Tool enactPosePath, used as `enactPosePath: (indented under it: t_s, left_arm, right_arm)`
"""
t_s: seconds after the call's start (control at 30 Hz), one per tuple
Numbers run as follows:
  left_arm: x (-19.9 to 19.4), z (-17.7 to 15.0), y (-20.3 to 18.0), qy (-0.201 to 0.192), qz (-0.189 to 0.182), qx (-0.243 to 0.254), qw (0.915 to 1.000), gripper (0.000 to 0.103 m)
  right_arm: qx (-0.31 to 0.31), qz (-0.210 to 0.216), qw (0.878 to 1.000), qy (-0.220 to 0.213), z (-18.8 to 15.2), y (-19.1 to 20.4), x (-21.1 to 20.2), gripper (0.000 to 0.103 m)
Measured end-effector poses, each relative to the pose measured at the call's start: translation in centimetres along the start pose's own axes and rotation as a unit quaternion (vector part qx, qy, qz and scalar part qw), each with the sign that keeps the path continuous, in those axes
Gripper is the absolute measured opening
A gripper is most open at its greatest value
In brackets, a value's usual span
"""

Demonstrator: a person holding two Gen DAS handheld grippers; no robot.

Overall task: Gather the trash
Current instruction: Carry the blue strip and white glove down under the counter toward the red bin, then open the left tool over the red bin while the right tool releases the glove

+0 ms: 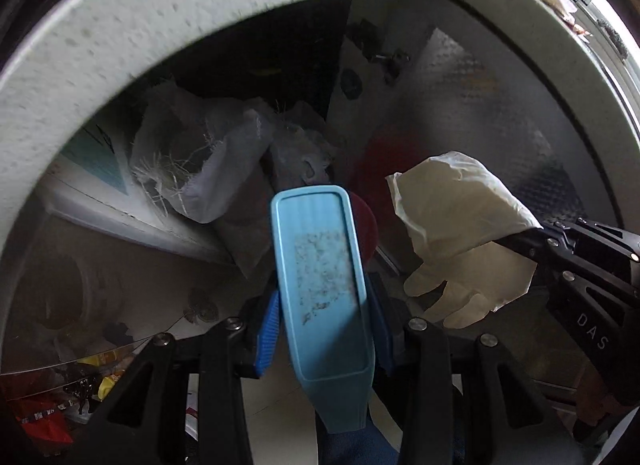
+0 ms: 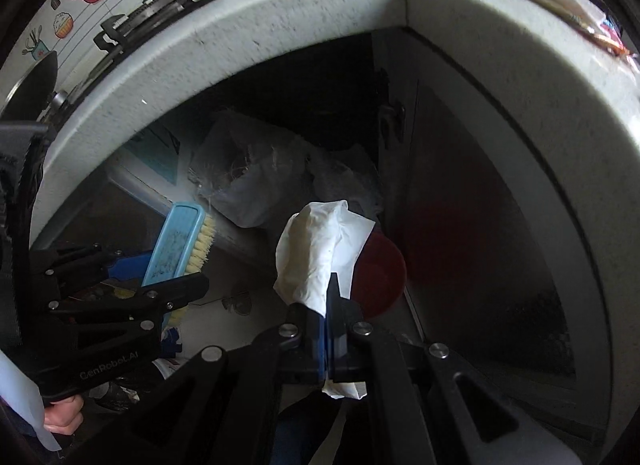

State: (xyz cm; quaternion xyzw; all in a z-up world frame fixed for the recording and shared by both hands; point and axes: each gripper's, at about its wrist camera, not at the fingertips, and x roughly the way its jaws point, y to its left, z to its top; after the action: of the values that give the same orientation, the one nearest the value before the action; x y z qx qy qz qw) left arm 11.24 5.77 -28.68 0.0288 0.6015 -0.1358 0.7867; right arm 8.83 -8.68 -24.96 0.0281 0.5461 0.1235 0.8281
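A speckled pale counter (image 2: 320,25) edge arcs over the top of both frames, with a dark open cabinet beneath it full of bags. The left tongs (image 1: 324,329) are clamped on a blue brush (image 1: 324,277), its long axis running up the frame, bristles facing right in the right view. The right tongs (image 2: 330,329) are pressed together on a white glove (image 2: 320,249), which stands up above them. A red bowl (image 2: 380,277) lies just past the glove, at centre frame, nearer the right tongs. Readable writing: "DAS" and "GenRobot.AI" on the tong bodies.
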Motion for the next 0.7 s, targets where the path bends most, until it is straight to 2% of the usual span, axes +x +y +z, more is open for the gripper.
enactPosePath:
  t_s: [0.17,0.33,0.5,0.7]
  left_arm:
    - [5.0,0.4,-0.6,-0.001,-0.013,0.022,0.9997,0.038]
    - [9.5,1.7,-1.1,0.019,-0.016,0.038,0.9990,0.038]
    - [11.5,3.0,-2.4,0.019,-0.003,0.083,0.9964,0.038]
    - [13.8,4.7,-2.6,0.042,-0.007,0.081,0.9958,0.038]
  right_arm:
    - [0.016,-0.011,1.000,0.008,-1.1,-1.9,3.9,0.000]
    - [0.033,-0.017,0.999,0.014,-1.3,-3.8,7.0,0.000]
    - [0.053,-0.016,0.998,0.013,-1.7,-5.5,8.3,0.000]
    - [0.064,-0.015,0.998,0.011,-1.5,-6.1,8.4,0.000]
